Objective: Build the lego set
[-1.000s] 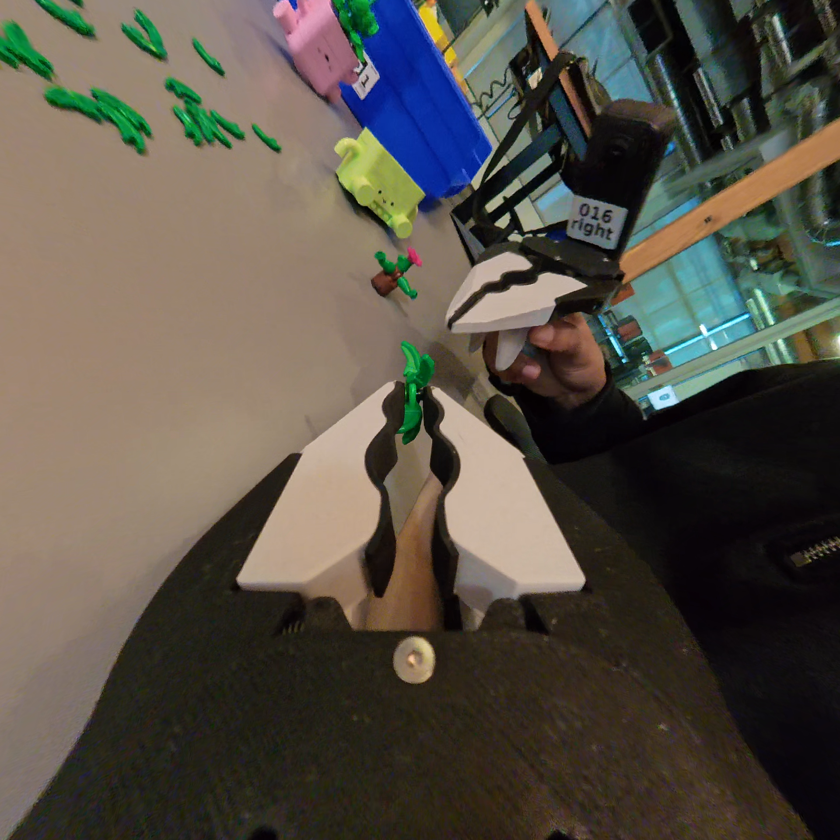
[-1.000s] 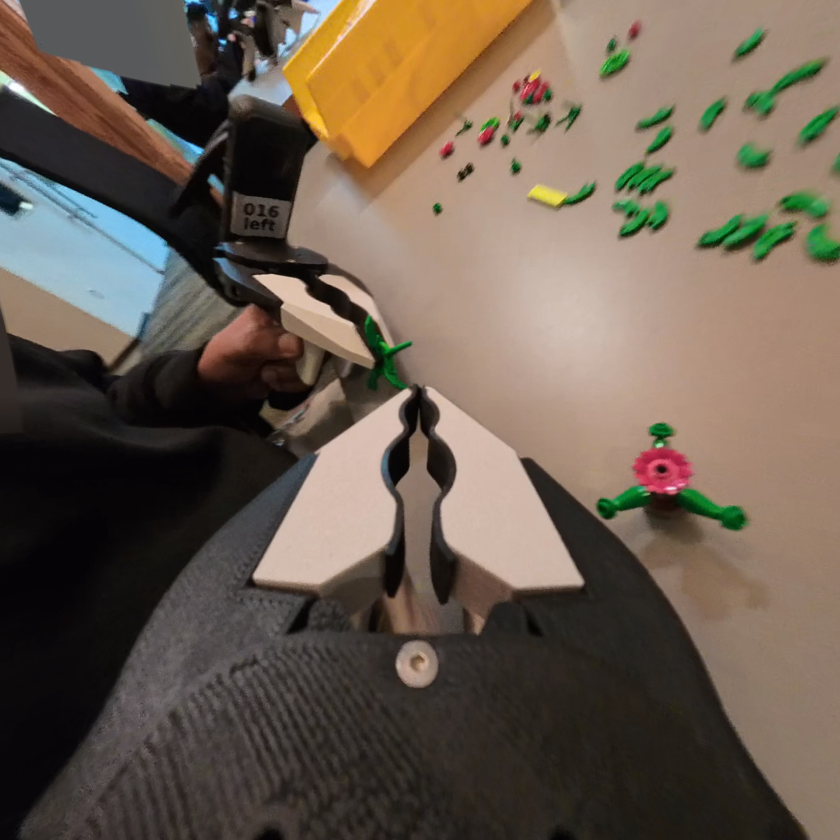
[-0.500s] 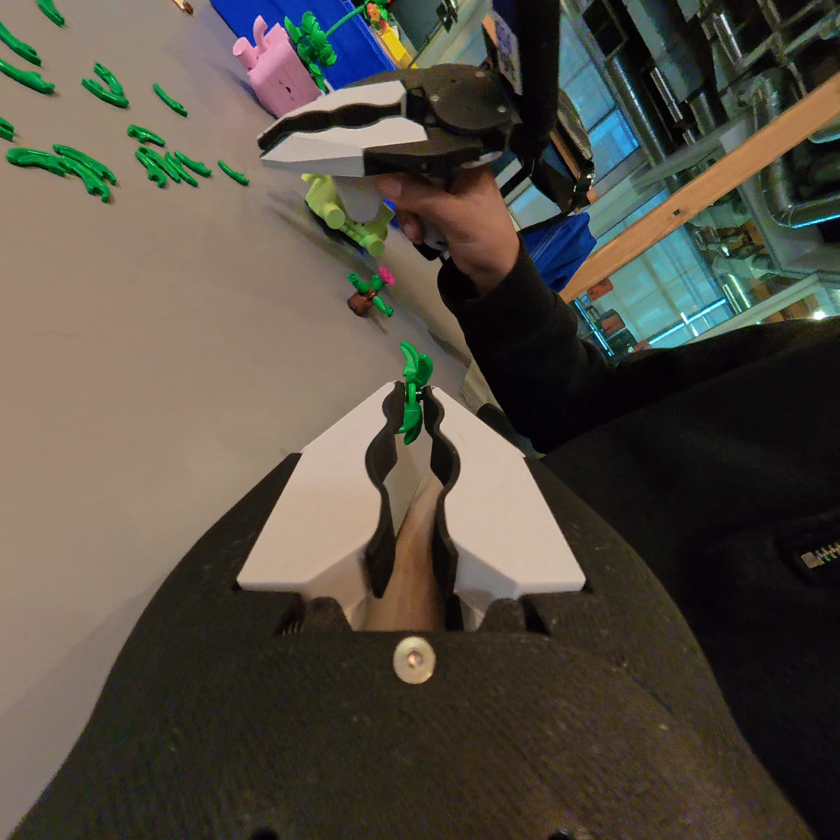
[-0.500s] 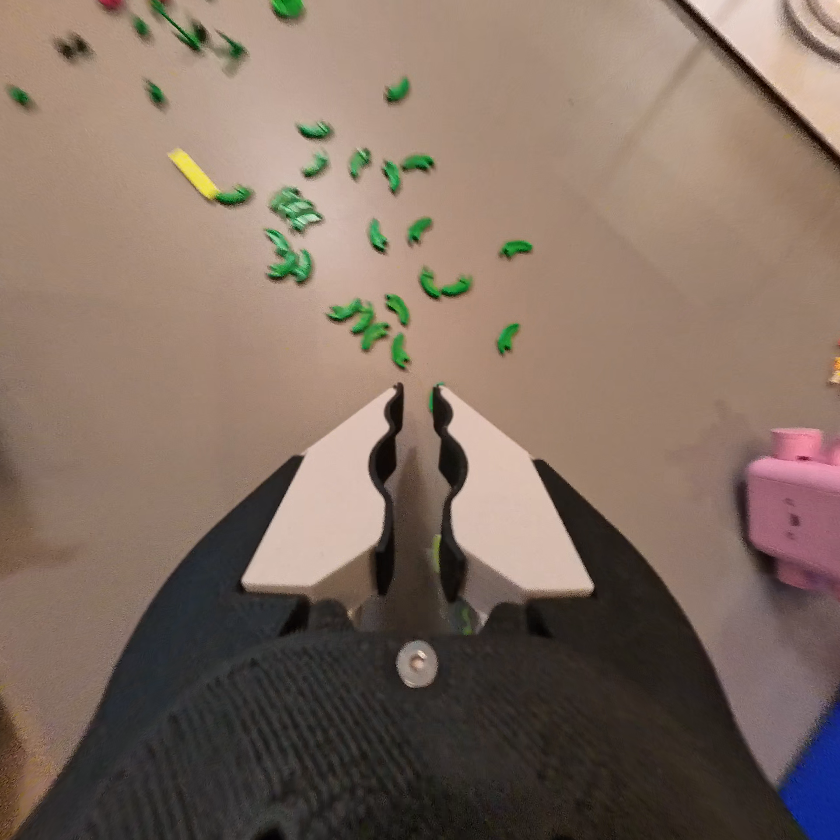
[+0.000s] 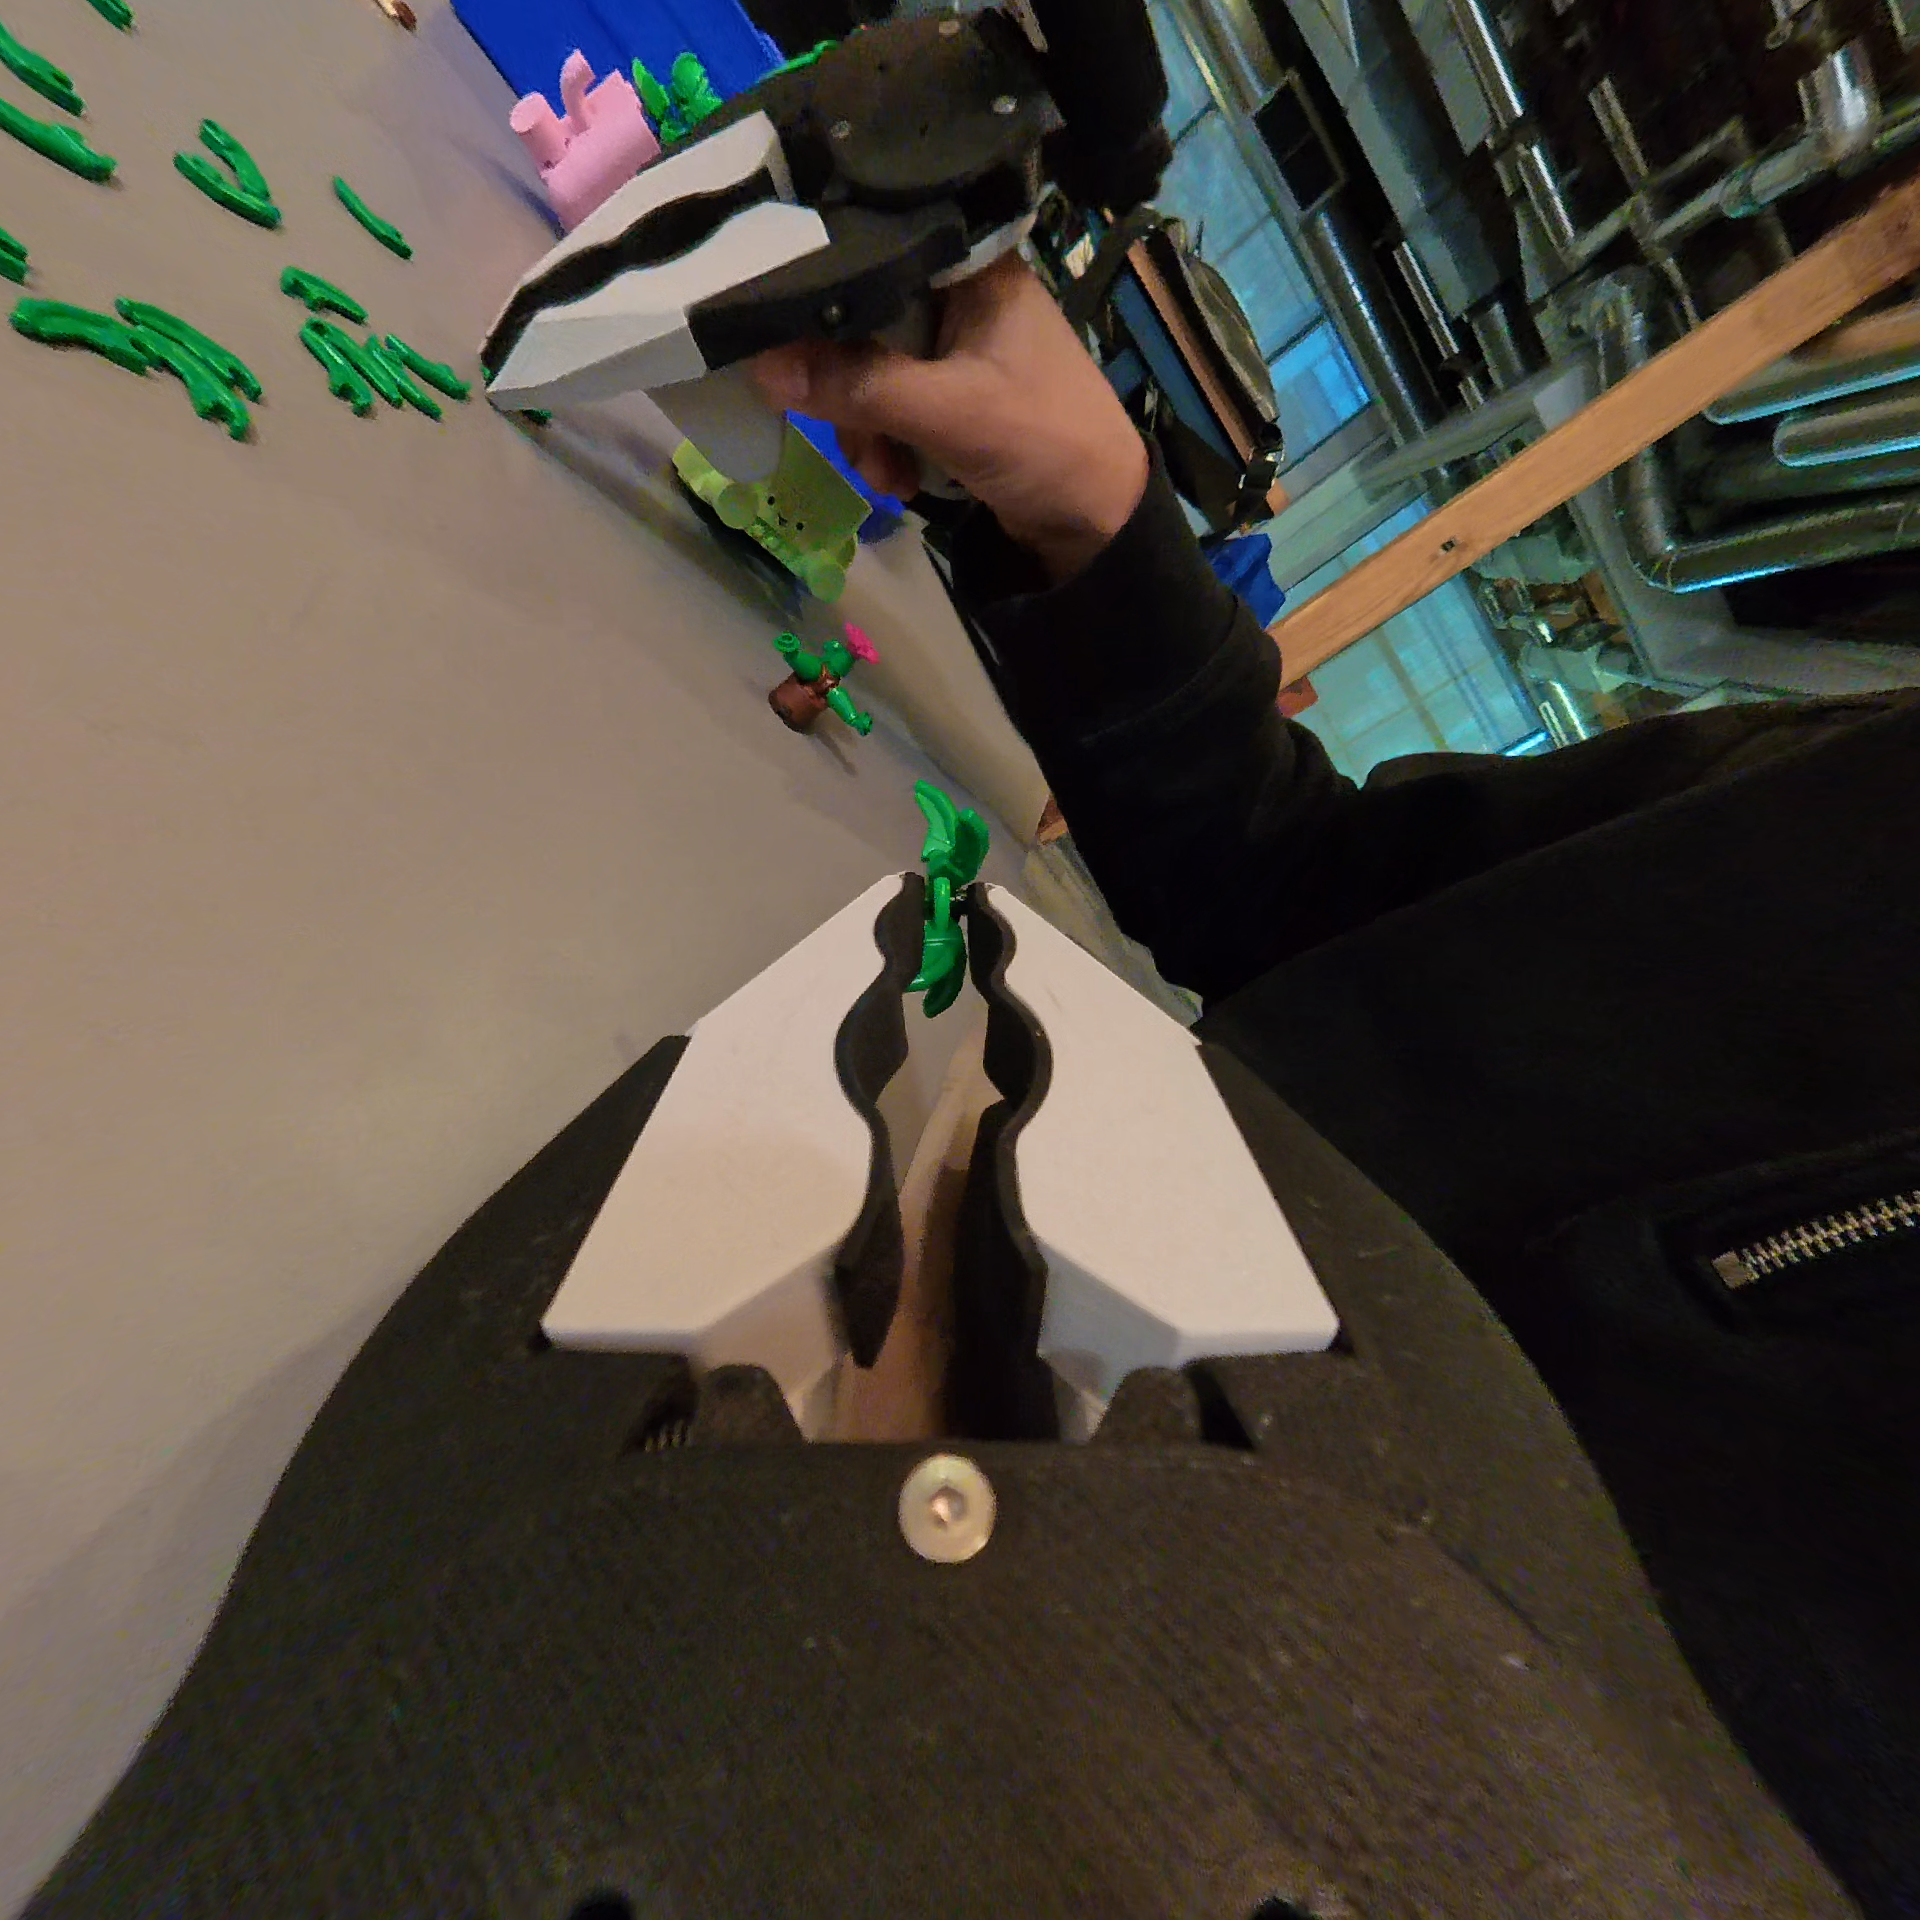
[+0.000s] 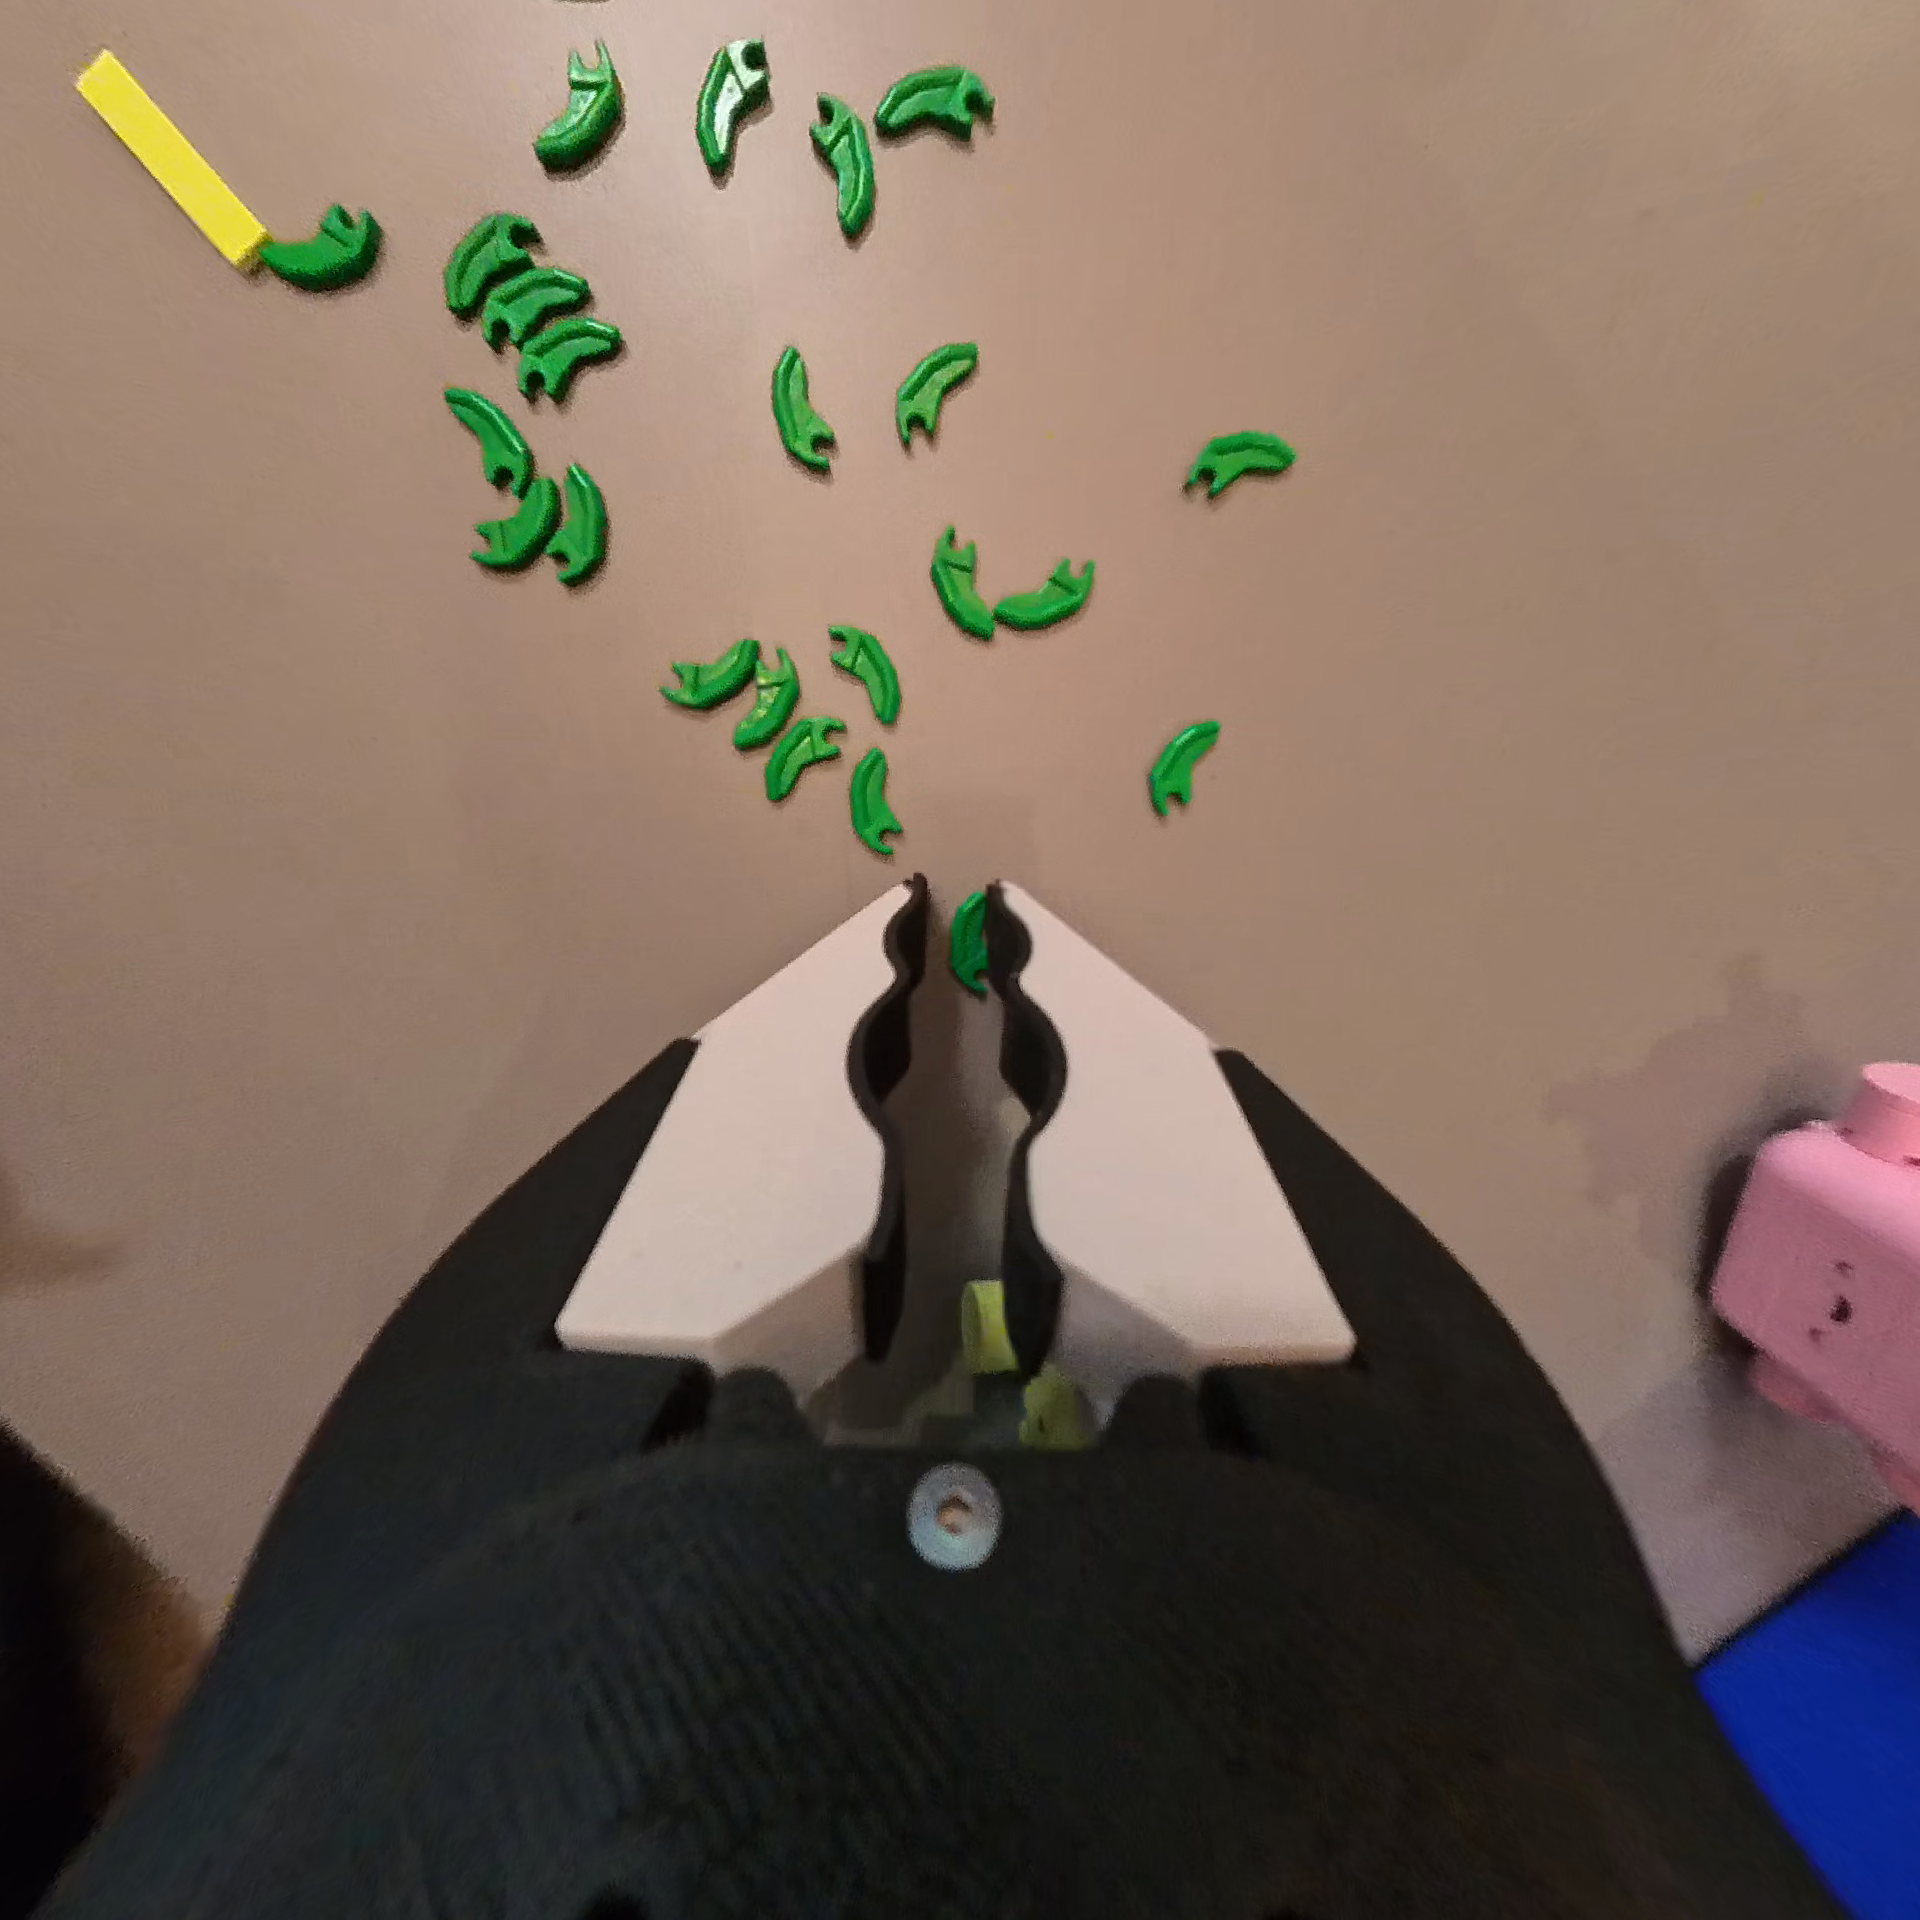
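left claw (image 5: pixel 943 891): clamped on a green leafy stem piece (image 5: pixel 943 914), held off the table (image 5: pixel 312 831)
right claw (image 6: pixel 954 888): jaws slightly apart, down over the loose green leaves (image 6: pixel 790 717), one leaf (image 6: pixel 969 940) between the tips, not gripped yet by the look of it
done: small flower build (image 5: pixel 821 681) stands on the table, plus pink block figure (image 6: pixel 1829 1247) and lime block figure (image 5: pixel 795 509)
left: most leaves unattached, so judging it early to mid build

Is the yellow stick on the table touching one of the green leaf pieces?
Yes, in the right wrist view the yellow stick meets a curled green leaf piece at its lower end.
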Tool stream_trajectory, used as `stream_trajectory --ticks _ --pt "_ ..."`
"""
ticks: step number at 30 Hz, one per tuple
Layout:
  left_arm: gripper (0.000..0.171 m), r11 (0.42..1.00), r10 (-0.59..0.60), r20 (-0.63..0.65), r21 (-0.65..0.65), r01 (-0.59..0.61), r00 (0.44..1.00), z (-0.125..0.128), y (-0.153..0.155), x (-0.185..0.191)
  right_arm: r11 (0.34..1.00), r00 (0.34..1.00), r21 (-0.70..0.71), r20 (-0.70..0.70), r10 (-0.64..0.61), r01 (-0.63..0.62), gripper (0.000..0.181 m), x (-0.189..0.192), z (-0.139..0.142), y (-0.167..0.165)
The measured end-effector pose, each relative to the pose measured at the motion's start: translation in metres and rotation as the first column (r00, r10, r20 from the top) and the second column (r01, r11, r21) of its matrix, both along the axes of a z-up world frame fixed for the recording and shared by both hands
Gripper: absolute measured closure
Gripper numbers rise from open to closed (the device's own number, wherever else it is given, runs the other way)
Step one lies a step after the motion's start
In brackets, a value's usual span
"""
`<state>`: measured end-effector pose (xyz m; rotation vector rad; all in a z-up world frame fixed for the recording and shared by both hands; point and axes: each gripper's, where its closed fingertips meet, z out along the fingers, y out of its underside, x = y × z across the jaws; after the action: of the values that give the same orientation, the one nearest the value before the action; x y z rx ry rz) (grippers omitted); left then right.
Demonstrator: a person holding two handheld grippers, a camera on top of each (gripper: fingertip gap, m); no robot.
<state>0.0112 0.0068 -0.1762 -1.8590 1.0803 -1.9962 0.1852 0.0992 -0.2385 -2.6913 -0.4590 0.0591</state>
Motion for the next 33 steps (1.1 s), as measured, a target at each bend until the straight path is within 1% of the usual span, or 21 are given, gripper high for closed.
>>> stream_trajectory --ticks 1,3,4,8,9,11,13,14,15,17,19,23,26,29,33 --pt "0.167 1.000 -0.003 0.002 -0.001 0.003 1.000 0.000 0.000 0.000 1.000 1.000 -0.023 -0.031 -0.005 0.005 0.177 -0.003 -0.001 -0.001" --pt "0.167 1.000 -0.004 0.008 -0.004 0.004 1.000 0.002 -0.001 -0.001 0.998 0.996 -0.062 -0.093 -0.015 0.010 0.174 -0.011 0.000 -0.005" --pt "0.167 1.000 -0.005 0.010 -0.005 0.005 1.000 0.002 0.000 -0.001 0.996 0.992 -0.084 -0.125 -0.009 -0.001 0.181 -0.018 0.000 -0.010" --pt "0.167 1.000 0.007 0.015 -0.002 -0.007 1.000 0.004 0.002 -0.003 0.990 0.961 -0.093 -0.266 0.074 -0.103 0.181 -0.070 0.002 -0.038" --pt "0.167 1.000 0.010 0.015 -0.002 -0.010 1.000 0.004 0.003 -0.003 0.992 0.961 -0.056 -0.258 0.099 -0.117 0.181 -0.079 0.007 -0.042" --pt "0.167 1.000 0.014 0.015 -0.005 -0.014 1.000 0.003 0.004 -0.004 0.994 0.981 0.059 -0.164 0.102 -0.093 0.181 -0.074 0.024 -0.044" --pt "0.167 1.000 0.015 0.019 -0.013 -0.014 1.000 0.003 0.003 -0.004 0.980 0.997 0.196 -0.061 0.048 -0.035 0.181 -0.051 0.047 -0.035" --pt "0.167 1.000 0.012 0.021 -0.016 -0.012 1.000 0.004 0.003 -0.003 0.968 1.000 0.251 -0.022 0.006 0.000 0.177 -0.036 0.055 -0.029" --pt "0.167 1.000 0.008 0.024 -0.017 -0.008 1.000 0.004 0.002 -0.003 0.965 1.000 0.262 -0.005 -0.029 0.029 0.170 -0.024 0.056 -0.024" --pt "0.167 1.000 -0.002 0.026 -0.009 0.003 1.000 0.006 0.000 -0.001 0.984 0.998 0.170 -0.039 -0.055 0.061 0.158 -0.013 0.040 -0.020" --pt "0.167 1.000 -0.008 0.029 0.005 0.008 1.000 0.008 -0.002 -0.001 0.994 0.995 0.094 -0.086 -0.055 0.063 0.155 -0.012 0.025 -0.016" --pt "0.167 1.000 -0.003 0.035 0.015 0.003 0.999 0.010 -0.001 -0.001 0.998 0.994 -0.003 -0.091 -0.060 0.060 0.160 -0.007 0.002 -0.011" --pt "0.167 1.000 0.002 0.040 0.008 -0.002 0.999 0.011 0.001 -0.003 0.999 0.993 -0.033 -0.112 -0.044 0.040 0.174 -0.015 0.000 -0.013" --pt "0.167 1.000 0.014 0.044 0.012 -0.015 0.999 0.012 0.004 -0.004 0.999 0.987 -0.047 -0.159 -0.004 -0.003 0.175 -0.038 0.000 -0.021" --pt "0.167 0.999 0.046 0.047 0.020 -0.047 0.998 0.014 0.012 -0.008 0.992 0.968 -0.039 -0.227 0.106 -0.117 0.175 -0.097 0.002 -0.048"
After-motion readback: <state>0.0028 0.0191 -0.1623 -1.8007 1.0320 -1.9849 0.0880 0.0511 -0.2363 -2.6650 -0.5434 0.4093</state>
